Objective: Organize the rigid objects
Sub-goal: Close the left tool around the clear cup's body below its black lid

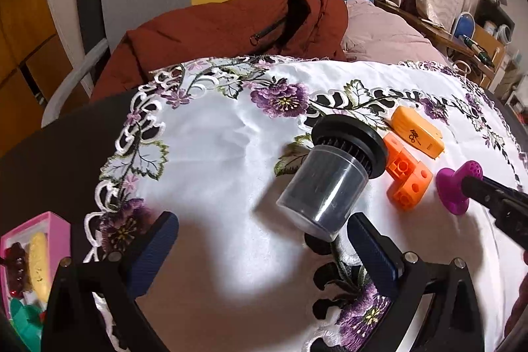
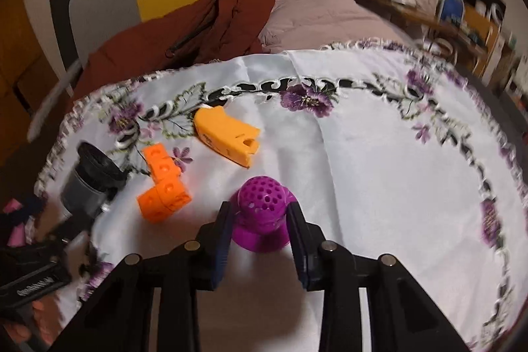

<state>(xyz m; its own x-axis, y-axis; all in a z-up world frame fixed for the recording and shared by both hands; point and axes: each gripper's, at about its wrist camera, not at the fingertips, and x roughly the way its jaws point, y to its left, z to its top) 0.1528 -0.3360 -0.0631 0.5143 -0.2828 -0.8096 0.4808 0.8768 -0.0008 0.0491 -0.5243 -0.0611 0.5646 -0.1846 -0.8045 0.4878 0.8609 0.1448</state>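
A black-and-clear filter cup [image 1: 333, 174] lies on its side on the embroidered white tablecloth [image 1: 214, 154]; it also shows in the right wrist view [image 2: 87, 178]. My left gripper [image 1: 260, 236] is open, its right finger just below the cup's clear end. Beside the cup lie an orange block piece [image 1: 407, 178] [image 2: 163, 192] and an orange casing [image 1: 417, 131] [image 2: 227, 134]. A purple perforated knob on a flared base [image 2: 262, 211] [image 1: 457, 187] stands between the fingers of my right gripper [image 2: 259, 220], whose jaws are close on both sides of it.
A pink tray [image 1: 24, 256] with small toys sits at the table's left edge. A chair with a rust-red jacket [image 1: 214, 32] and a pink quilt [image 2: 326, 18] stand behind the table. Shelves [image 1: 488, 35] stand at the far right.
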